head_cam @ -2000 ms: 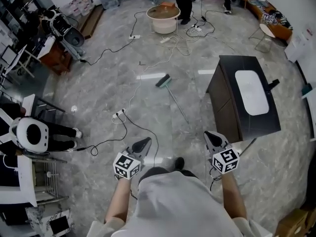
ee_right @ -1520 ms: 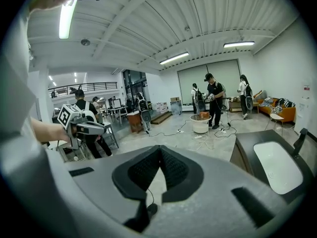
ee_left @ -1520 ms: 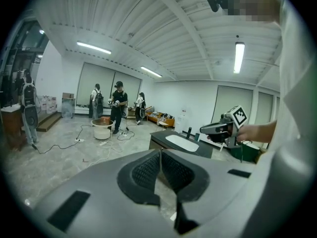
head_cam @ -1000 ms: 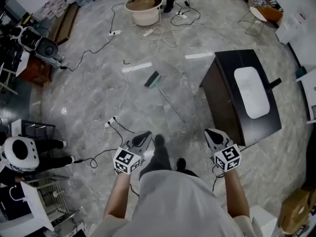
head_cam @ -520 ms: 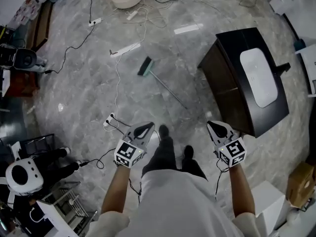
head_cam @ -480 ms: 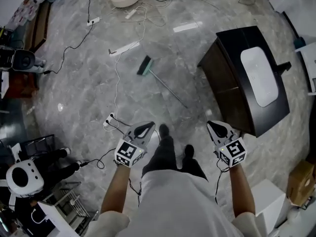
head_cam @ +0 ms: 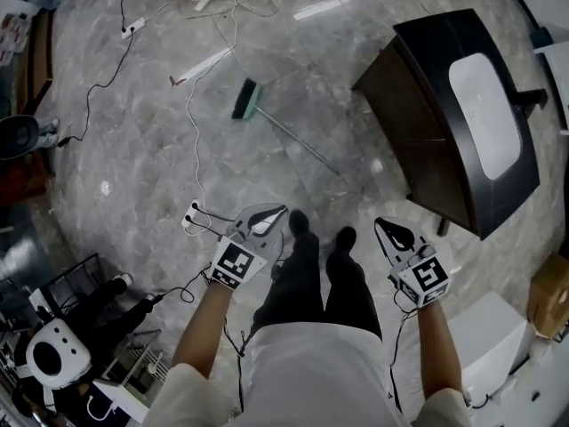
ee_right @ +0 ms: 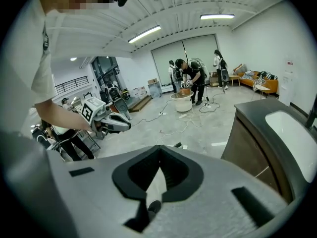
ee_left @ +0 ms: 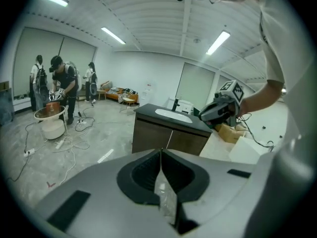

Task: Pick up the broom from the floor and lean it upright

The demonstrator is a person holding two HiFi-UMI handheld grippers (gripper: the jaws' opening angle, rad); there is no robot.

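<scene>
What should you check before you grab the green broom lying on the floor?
1. Green-headed broom with thin handle lies flat on the grey marble floor, untouched: ok.
2. Left gripper jaws open for grabbing: not ok, shut and empty.
3. Right gripper jaws open: not ok, shut and empty.
4. White power cable lies off the broom: ok.
5. Dark cabinet with white basin close by for leaning: ok.

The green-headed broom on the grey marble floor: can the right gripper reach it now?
Probably not: the broom lies well ahead of the right gripper, whose jaws are shut. Only bare floor lies between; nothing blocks it.
</scene>
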